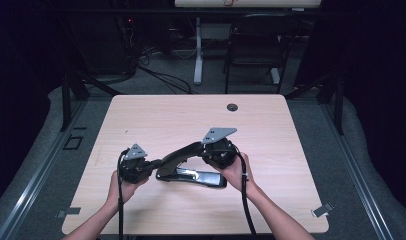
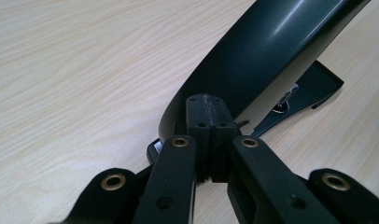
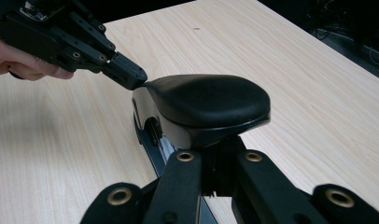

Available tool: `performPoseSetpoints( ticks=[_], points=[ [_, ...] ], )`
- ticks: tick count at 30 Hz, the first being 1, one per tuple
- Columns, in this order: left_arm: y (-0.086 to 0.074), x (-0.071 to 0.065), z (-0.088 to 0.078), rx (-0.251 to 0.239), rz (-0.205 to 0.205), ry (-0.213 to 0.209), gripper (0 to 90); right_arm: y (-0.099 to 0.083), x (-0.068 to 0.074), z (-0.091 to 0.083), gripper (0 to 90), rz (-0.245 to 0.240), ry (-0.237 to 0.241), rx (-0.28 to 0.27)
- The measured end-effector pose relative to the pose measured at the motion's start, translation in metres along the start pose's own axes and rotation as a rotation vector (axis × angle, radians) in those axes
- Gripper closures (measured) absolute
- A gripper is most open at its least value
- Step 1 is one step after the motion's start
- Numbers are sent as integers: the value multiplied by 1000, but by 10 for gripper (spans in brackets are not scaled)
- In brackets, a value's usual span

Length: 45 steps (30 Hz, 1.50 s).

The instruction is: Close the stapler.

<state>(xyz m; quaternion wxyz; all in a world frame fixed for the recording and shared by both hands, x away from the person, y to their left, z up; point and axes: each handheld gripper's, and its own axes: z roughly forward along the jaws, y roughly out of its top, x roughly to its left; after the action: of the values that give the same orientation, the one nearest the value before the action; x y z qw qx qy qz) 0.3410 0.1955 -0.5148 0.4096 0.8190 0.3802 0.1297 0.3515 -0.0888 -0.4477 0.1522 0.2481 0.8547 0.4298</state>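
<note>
A large black stapler (image 1: pixel 191 172) lies on the light wood table (image 1: pixel 191 115), its long handle (image 1: pixel 183 152) lifted at an angle above the base (image 1: pixel 206 180). My left gripper (image 1: pixel 153 164) is shut, nothing between its jaws, and its tips (image 2: pixel 205 106) touch the handle's hinge end (image 2: pixel 253 60). My right gripper (image 1: pixel 205 150) is shut too. Its tips (image 3: pixel 221 149) sit under the handle's broad front pad (image 3: pixel 211 98), which hides them. The left gripper (image 3: pixel 129 74) also appears in the right gripper view, touching the handle's back end.
A round cable hole (image 1: pixel 232 107) sits near the table's far edge. Beyond the table stand a dark chair (image 1: pixel 261 45) and a white desk leg (image 1: pixel 198 50), with cables on the floor. Bare tabletop lies to the far side and at both ends.
</note>
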Motion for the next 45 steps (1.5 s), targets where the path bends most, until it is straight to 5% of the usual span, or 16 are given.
performPoseSetpoints(
  ticks=[17, 45],
  points=[
    [0, -5, 5, 16, 14, -19, 900, -14, -26, 2, 900, 103, -7, 27],
    [-2, -5, 11, 71, 24, -41, 900, -52, -34, 1, 900, 93, -60, 142]
  ],
)
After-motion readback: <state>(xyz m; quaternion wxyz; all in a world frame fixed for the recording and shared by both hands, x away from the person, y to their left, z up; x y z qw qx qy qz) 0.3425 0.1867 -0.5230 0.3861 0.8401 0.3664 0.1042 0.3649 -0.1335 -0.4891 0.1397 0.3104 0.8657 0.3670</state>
